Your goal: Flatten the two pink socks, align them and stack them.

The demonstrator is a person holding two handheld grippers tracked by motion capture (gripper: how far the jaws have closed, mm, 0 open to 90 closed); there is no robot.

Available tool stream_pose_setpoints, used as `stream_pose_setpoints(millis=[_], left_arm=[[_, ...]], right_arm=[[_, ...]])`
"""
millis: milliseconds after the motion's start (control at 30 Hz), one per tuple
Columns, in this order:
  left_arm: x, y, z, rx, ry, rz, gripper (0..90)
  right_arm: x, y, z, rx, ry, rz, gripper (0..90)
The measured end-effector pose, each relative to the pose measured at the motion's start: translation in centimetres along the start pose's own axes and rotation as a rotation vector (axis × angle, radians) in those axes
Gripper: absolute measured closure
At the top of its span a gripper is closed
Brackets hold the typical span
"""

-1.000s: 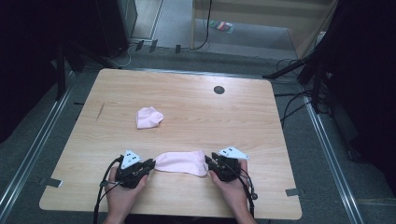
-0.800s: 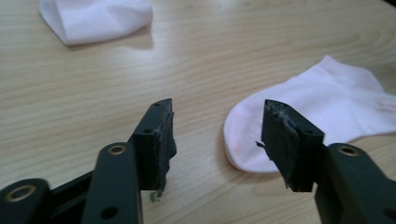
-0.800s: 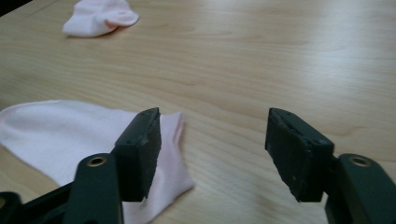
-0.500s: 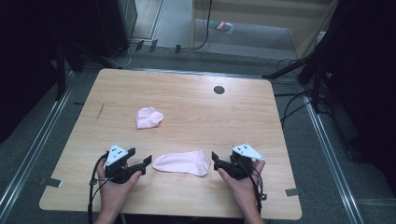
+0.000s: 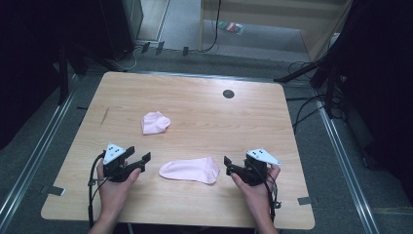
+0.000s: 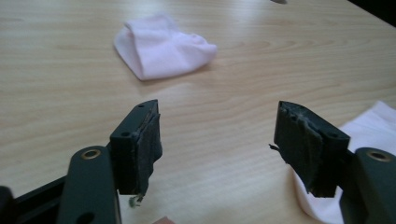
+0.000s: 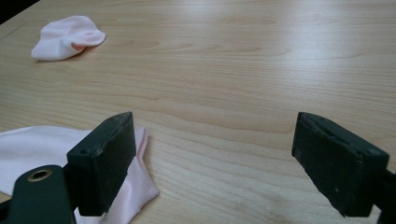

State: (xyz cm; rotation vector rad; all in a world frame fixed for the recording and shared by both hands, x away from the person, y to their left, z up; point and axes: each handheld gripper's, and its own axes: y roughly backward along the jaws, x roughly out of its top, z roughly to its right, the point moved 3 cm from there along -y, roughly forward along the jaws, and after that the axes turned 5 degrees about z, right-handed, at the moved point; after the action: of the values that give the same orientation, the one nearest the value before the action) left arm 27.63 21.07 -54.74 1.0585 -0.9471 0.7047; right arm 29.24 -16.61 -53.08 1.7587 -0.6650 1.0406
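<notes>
Left claw: near edge of the tabletop, jaws spread, empty, held low and level, pointing inward toward the flat sock
Right claw: opposite side, jaws spread wide, empty, pointing inward, hand beneath it
Flat sock: pink, lying stretched out between the two claws, apart from both; judged light, limp, easily bunched; best taken by pinching the cuff or toe end at each side
Folded sock: pink, bundled, farther back left of centre, well apart from the first; judged soft, likely to unroll if lifted by one layer
</notes>
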Motion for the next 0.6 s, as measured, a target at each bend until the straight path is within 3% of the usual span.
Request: stream_pose_setpoints(millis=[333,500,600], left_arm=[[0.7,-4.0,-2.0,0.062,0.001,-0.013,46.5],[1.8,-5.8,-2.6,0.073,0.018,-0.014,45.1],[2.3,-7.1,-3.0,0.079,0.026,-0.041,43.5]], right_arm=[[-0.1,-0.3,0.4,-0.004,-0.004,-0.011,14.5],[-0.1,-0.3,0.3,-0.002,-0.004,-0.015,14.6],[-0.1,-0.3,0.3,0.003,-0.003,-0.018,14.7]])
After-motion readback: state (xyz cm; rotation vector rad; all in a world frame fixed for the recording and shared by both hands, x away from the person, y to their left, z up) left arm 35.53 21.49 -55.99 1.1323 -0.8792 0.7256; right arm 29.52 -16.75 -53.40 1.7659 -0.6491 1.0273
